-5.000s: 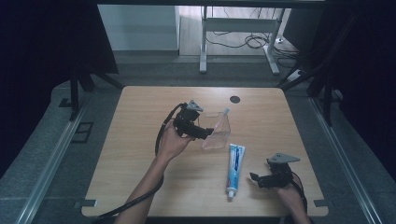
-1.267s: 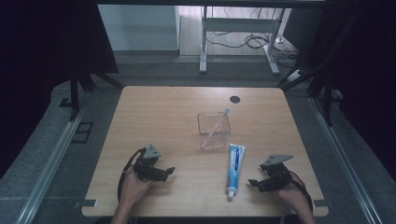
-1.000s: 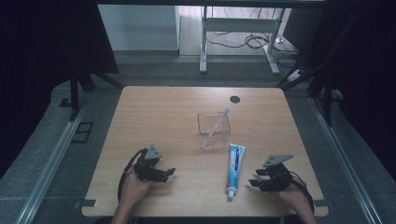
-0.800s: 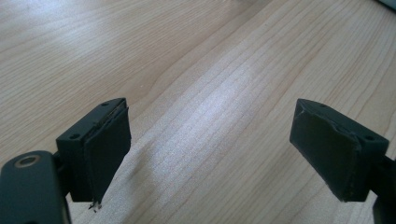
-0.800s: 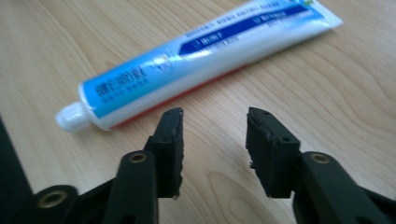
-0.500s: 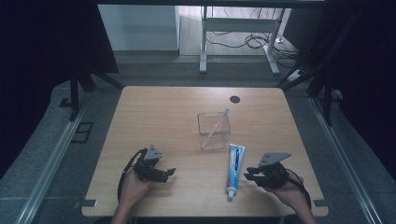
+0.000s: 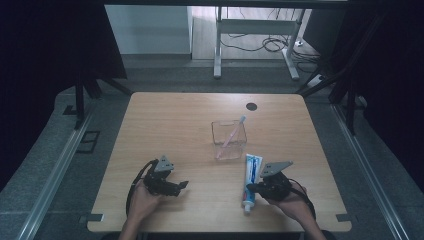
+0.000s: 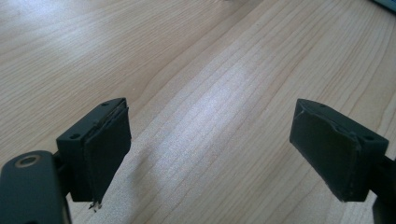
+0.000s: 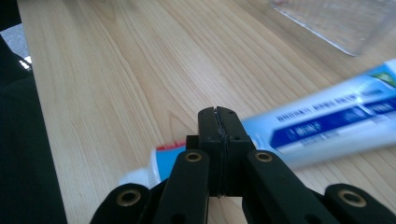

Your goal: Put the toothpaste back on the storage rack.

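Right gripper (image 9: 218, 122), jaws together, beside toothpaste tube (image 9: 327, 123) with unreadable lettering.

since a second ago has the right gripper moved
Yes. The right gripper has slid left toward the toothpaste tube, whose place on the table is unchanged; its jaws have just closed, nothing between them.

- The high view looks from above the person's side, forward and down on the whole desk (image 7: 190, 125).
- The left gripper view sits low and very near the wood, looking along its open jaws.
- The right gripper view looks close along its shut jaws; the toothpaste tube (image 9: 327, 126) appears also in the high view (image 7: 251, 175).
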The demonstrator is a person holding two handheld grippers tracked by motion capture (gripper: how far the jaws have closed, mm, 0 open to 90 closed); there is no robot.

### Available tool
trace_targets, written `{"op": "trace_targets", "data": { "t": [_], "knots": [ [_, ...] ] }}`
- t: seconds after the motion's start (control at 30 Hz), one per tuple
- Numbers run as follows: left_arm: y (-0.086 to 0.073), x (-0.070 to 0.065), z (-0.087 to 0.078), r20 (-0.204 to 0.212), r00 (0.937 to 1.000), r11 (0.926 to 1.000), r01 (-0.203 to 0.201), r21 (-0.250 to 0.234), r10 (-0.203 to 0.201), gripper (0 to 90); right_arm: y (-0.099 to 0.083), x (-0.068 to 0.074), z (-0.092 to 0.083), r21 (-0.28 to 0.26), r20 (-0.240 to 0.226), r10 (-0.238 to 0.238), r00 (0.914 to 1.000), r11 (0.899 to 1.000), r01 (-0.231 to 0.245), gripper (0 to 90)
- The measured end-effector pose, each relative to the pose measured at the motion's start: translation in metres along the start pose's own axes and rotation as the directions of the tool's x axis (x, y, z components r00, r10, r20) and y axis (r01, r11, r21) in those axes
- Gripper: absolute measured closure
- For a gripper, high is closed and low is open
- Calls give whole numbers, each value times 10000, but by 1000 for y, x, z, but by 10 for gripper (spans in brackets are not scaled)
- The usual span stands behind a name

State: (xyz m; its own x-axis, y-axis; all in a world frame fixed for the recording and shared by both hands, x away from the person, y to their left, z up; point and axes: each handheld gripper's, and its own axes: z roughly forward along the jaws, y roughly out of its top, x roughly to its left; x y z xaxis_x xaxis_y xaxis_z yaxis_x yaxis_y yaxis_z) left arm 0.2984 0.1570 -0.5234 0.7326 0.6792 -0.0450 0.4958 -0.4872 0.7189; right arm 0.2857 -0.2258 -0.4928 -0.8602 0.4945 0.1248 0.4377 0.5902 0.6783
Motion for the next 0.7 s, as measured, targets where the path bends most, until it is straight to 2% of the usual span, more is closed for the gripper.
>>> {"op": "trace_targets", "data": {
  "t": [0.2,0.4,0.7],
  "knots": [
    [0,-1,0,10,10000,10000,-46,33,46,128,9,5,17,366,-147,8,9999,9993,-2,900],
    [0,-1,0,-1,10000,10000,-75,48,75,128,9,6,32,665,-280,221,9994,9976,-202,898],
    [0,-2,0,-2,9999,9998,-161,78,161,128,8,5,30,806,-63,394,9992,9960,-388,892]
  ]
}}
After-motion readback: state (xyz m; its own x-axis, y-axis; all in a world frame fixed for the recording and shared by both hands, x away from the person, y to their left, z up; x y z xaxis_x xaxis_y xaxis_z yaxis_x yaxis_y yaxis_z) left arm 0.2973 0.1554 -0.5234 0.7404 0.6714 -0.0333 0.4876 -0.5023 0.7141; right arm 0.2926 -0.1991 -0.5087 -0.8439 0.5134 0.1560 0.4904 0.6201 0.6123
